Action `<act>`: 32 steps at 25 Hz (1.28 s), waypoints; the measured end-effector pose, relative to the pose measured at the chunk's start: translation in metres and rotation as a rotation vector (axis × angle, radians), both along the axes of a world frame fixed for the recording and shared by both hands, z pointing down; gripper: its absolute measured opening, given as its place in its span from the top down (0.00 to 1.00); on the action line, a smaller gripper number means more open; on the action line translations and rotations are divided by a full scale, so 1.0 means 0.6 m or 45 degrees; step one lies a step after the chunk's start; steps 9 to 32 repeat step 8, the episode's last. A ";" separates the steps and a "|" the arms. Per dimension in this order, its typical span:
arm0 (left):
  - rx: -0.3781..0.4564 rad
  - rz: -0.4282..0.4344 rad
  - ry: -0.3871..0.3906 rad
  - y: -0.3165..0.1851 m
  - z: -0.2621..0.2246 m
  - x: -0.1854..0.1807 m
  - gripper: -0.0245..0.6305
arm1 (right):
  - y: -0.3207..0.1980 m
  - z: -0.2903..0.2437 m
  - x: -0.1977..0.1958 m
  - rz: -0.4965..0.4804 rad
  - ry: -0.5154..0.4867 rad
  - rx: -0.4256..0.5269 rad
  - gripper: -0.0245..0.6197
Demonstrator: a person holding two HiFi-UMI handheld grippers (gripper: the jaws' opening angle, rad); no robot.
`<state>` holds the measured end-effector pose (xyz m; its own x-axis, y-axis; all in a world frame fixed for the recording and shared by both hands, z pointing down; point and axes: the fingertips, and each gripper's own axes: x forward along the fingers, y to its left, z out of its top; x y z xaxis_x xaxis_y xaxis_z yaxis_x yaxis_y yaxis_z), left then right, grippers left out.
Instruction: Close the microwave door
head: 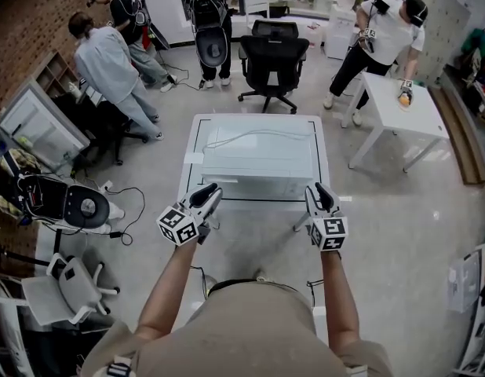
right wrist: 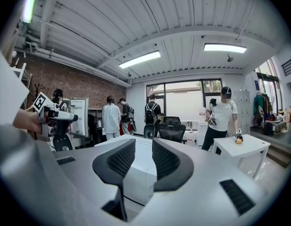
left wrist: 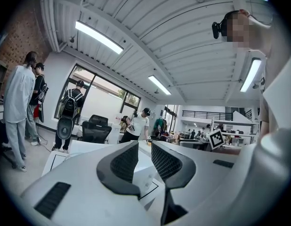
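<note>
White microwave (head: 258, 159) sits in the middle of the worktop (head: 321, 144) in the head view, its front toward the person. The left gripper (head: 209, 197) and right gripper (head: 319, 197) hover near its two front corners. In the left gripper view, the jaws stand at a narrow gap with nothing between them, the microwave beyond. In the right gripper view, the jaws are likewise narrow and empty, facing a microwave corner.

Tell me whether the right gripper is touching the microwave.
Cannot tell. In the head view the right gripper overlaps the microwave's front edge; the right gripper view shows it beyond the jaws, no plain contact or gap.
</note>
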<state>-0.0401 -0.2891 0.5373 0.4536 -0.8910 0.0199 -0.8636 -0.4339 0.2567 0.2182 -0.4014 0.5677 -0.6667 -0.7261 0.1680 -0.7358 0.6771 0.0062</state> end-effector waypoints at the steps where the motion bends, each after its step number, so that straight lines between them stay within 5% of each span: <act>1: -0.002 0.003 -0.003 -0.001 0.000 0.002 0.85 | 0.000 -0.001 0.000 -0.002 0.002 0.003 0.78; 8: -0.012 0.057 -0.067 -0.001 0.007 0.031 0.85 | -0.002 0.010 0.010 -0.002 0.042 -0.003 0.79; 32: -0.012 0.057 -0.067 -0.001 0.007 0.031 0.85 | -0.002 0.010 0.010 -0.002 0.042 -0.003 0.79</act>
